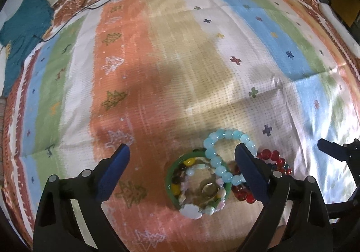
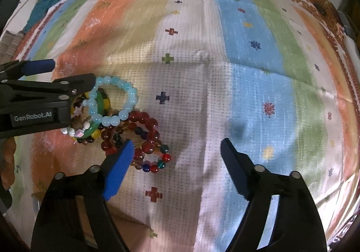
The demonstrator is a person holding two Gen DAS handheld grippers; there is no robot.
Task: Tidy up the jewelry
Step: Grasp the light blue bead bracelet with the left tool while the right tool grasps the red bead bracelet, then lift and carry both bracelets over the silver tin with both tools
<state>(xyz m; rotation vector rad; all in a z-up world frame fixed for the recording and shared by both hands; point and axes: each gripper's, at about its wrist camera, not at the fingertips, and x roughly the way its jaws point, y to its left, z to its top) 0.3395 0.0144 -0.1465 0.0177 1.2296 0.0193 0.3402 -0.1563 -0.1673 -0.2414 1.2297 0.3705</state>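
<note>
1. Two grippers in play: left gripper spread wide, fingers well apart, nothing between the pads; right gripper likewise splayed open and clamping nothing.
2. One pile of jewelry on the striped cloth, sitting low and central in the left wrist view and off to the left in the right wrist view.
3. One green bangle, lying flat at the left side of the pile.
4. One pale blue bead bracelet, resting partly over the green bangle's rim, partly on the cloth.
5. One bracelet of white and pink shaped beads, draped over the near edge of the bangle.
6. One strand of dark, yellow and brown beads, curled inside the bangle.
7. Red bead bracelets just to the right of the bangle, touching the blue one; at least two loops, with a smaller multicoloured loop nearest the right gripper's left finger. Exact count hard to call, overlapping too much.
8. Left gripper's right finger hovering over the seam between blue and red beads; contact impossible to judge.
9. One teal garment crumpled at the far left edge, well apart from the pile.
10. One dark cable trailing across the far border.
</note>
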